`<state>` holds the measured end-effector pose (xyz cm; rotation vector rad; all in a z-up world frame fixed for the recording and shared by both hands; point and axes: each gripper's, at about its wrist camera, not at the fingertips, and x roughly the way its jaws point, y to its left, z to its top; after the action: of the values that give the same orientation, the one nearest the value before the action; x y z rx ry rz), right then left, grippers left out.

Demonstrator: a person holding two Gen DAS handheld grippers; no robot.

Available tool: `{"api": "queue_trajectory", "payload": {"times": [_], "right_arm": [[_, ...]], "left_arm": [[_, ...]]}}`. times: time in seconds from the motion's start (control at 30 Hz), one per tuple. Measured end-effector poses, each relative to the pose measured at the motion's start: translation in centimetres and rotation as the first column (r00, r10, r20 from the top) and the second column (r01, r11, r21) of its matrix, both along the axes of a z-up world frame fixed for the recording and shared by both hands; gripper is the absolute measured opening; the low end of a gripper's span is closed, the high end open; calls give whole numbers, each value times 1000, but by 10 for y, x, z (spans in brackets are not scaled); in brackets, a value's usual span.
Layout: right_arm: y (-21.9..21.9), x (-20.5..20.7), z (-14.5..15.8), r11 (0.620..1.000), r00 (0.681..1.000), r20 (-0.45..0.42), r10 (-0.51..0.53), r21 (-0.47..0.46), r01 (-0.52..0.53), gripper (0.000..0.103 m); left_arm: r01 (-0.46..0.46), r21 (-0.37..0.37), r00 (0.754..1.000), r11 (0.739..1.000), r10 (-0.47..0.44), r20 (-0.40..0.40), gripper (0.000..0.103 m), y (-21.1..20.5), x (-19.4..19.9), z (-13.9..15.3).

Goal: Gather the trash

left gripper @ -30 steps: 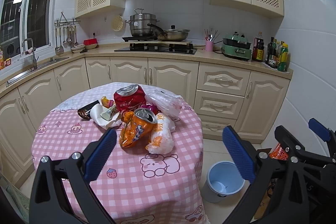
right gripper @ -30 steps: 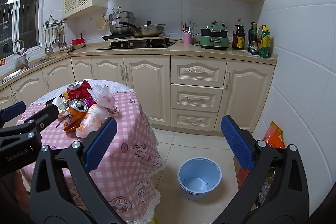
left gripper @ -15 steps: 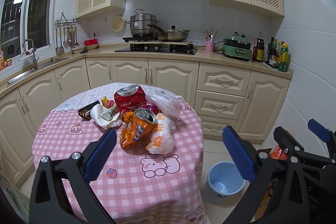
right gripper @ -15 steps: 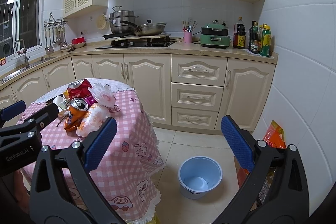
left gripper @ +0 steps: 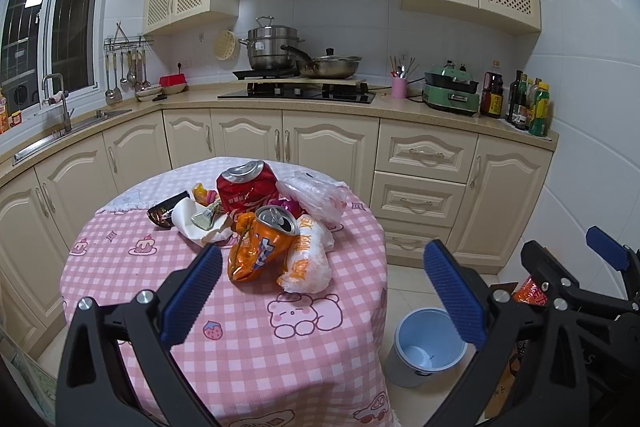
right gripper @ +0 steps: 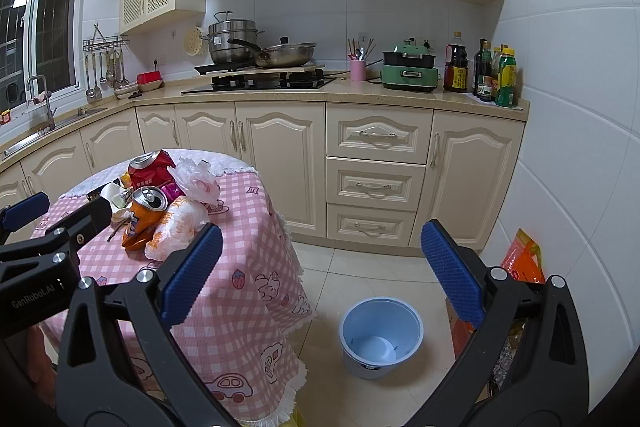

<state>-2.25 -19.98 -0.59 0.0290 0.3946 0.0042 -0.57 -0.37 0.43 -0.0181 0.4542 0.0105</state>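
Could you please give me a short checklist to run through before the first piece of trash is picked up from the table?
1. Left gripper open and holding nothing: ok.
2. Right gripper open and holding nothing: ok.
3. Blue bin upright on the floor beside the table, mouth clear: ok.
4. Bin has room: ok, it looks empty inside.
5. Nearest target reachable: ok, the crushed orange can lies at the front of the pile, facing the left gripper.
6. Orange can free of its neighbours: not ok, it leans against the white and orange wrapper.
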Motion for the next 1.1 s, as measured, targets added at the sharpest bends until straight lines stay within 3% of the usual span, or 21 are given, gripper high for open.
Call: {"api": "queue_trajectory", "payload": {"times": [1.1], "right_arm": [[3,4,-5,1000,1000,-16,1,0,-1,98]], "left_arm": [[10,-7,1000,1000,-10,-8,98,-1,3,-5]]}}
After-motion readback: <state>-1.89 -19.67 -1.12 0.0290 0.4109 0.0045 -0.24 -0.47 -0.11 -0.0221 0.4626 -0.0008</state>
